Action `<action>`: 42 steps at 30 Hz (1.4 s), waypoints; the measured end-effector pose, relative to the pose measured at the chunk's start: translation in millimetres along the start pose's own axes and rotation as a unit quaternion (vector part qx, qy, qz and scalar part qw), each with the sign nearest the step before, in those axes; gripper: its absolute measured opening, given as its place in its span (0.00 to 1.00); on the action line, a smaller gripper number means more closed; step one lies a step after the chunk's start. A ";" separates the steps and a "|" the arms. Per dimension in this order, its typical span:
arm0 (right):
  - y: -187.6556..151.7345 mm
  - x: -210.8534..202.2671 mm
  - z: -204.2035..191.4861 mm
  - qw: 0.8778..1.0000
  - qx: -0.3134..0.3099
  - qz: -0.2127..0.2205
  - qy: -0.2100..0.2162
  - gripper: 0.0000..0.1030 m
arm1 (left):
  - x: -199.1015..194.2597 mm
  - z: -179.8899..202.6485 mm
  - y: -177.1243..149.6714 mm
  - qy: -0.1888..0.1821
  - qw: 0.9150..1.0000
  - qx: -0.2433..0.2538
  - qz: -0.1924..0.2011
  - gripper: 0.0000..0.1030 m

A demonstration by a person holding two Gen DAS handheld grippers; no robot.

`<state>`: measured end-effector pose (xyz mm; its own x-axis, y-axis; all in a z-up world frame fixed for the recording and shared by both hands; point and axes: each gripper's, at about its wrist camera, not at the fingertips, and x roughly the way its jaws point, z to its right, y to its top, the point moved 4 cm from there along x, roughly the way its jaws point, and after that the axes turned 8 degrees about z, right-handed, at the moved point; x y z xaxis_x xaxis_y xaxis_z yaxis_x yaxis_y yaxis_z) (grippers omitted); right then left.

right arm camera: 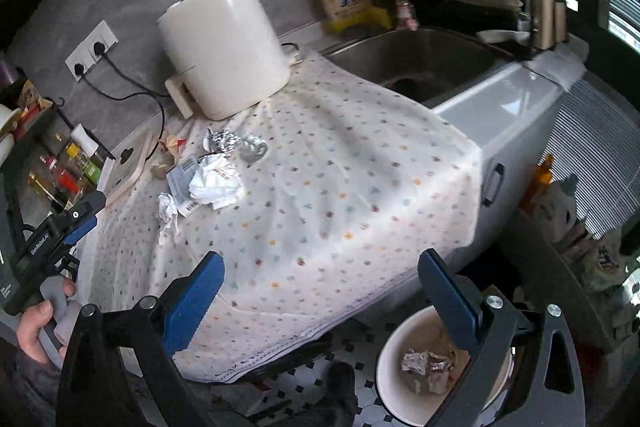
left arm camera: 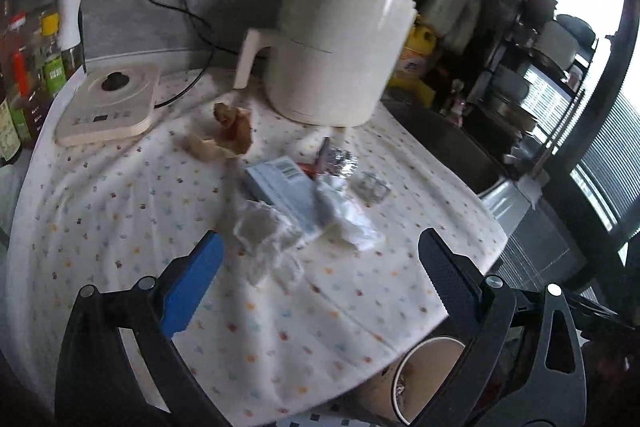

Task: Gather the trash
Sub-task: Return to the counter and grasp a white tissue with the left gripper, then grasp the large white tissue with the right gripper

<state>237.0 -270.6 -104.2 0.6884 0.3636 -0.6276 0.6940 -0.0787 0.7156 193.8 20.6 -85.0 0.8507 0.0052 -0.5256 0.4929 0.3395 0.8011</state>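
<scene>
both claws gape with nothing between them – the left gripper [left arm camera: 320, 259] and right gripper [right arm camera: 320, 267] over the dotted cloth's [right arm camera: 320, 207] near edge. the trash [right arm camera: 208, 175] lies at ten o'clock in the right view, strung toward the pot [right arm camera: 224, 51]. wide bare cloth at two o'clock – the bin [right arm camera: 384, 359] stands below the edge.

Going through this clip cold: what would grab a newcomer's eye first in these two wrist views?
Probably the tall cream-white plastic appliance standing at the back of the dotted white cloth, beside the steel sink. Next, the scatter of trash in front of it: crumpled white paper, a crinkled silver foil wrapper and a grey barcoded packet. Both grippers hang open and empty, with a white-rimmed bin holding scraps below the counter edge.
</scene>
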 end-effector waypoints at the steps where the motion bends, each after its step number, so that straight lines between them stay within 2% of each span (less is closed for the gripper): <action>1: 1.3 4.8 -4.3 1.000 -0.002 -0.001 0.000 0.92 | 4.5 -5.5 0.9 0.000 1.000 -0.002 -0.002 0.94; 6: 9.0 26.8 -22.3 1.000 -0.008 -0.004 -0.004 0.92 | 35.7 -26.8 0.7 -0.007 1.000 -0.002 -0.022 0.92; 8: 10.9 34.7 -28.0 1.000 -0.009 -0.006 -0.008 0.92 | 49.8 -34.0 -2.3 -0.007 0.999 -0.003 -0.035 0.89; 15: 19.3 65.4 -45.5 1.000 -0.005 -0.013 -0.025 0.92 | 108.1 -49.4 -16.3 -0.025 0.995 0.002 -0.094 0.87; 16: 20.3 69.3 -47.9 1.000 -0.004 -0.015 -0.026 0.92 | 115.8 -50.7 -19.2 -0.030 0.994 0.002 -0.106 0.78; 17: 21.1 73.6 -50.9 1.000 -0.004 -0.016 -0.026 0.92 | 120.7 -51.3 -21.2 -0.034 0.993 0.001 -0.114 0.61; 18: 22.8 78.9 -55.3 0.999 -0.005 -0.018 -0.027 0.92 | 125.0 -52.0 -21.5 -0.040 0.992 0.003 -0.118 0.56; 20: 24.4 86.2 -62.9 0.999 -0.006 -0.021 -0.025 0.92 | 124.1 -53.0 -15.9 -0.059 0.992 0.001 -0.111 0.21; 21: 25.6 92.0 -68.8 0.999 -0.009 -0.023 -0.023 0.92 | 123.5 -53.8 -12.2 -0.068 0.991 0.001 -0.114 0.18; 27: 28.7 117.7 -103.2 0.999 -0.030 -0.035 -0.001 0.92 | 116.0 -78.9 0.4 -0.049 0.994 -0.002 -0.100 0.17; 34: 28.1 147.8 -136.1 0.997 -0.059 -0.054 0.022 0.85 | 99.1 -114.2 16.1 -0.020 0.997 -0.014 -0.073 0.17; 39: 21.1 172.1 -150.1 0.993 -0.078 -0.084 0.040 0.71 | 89.4 -129.2 13.3 -0.004 0.997 -0.029 -0.066 0.17; 40: 17.7 177.7 -152.2 0.991 -0.083 -0.096 0.046 0.58 | 87.0 -130.8 12.5 -0.001 0.997 -0.031 -0.066 0.17; 41: 12.2 185.1 -155.4 0.988 -0.087 -0.117 0.054 0.24 | 84.8 -132.8 12.2 0.001 0.997 -0.031 -0.065 0.17; 42: 7.4 191.0 -155.6 0.985 -0.084 -0.137 0.059 0.05 | 82.4 -133.4 12.0 0.003 0.997 -0.031 -0.065 0.17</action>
<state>340.7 -57.4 -171.1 0.4443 0.4557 -0.7713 0.7986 0.1888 0.5715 245.4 150.5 -156.8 0.7791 -0.0374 -0.6258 0.5868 0.3948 0.7070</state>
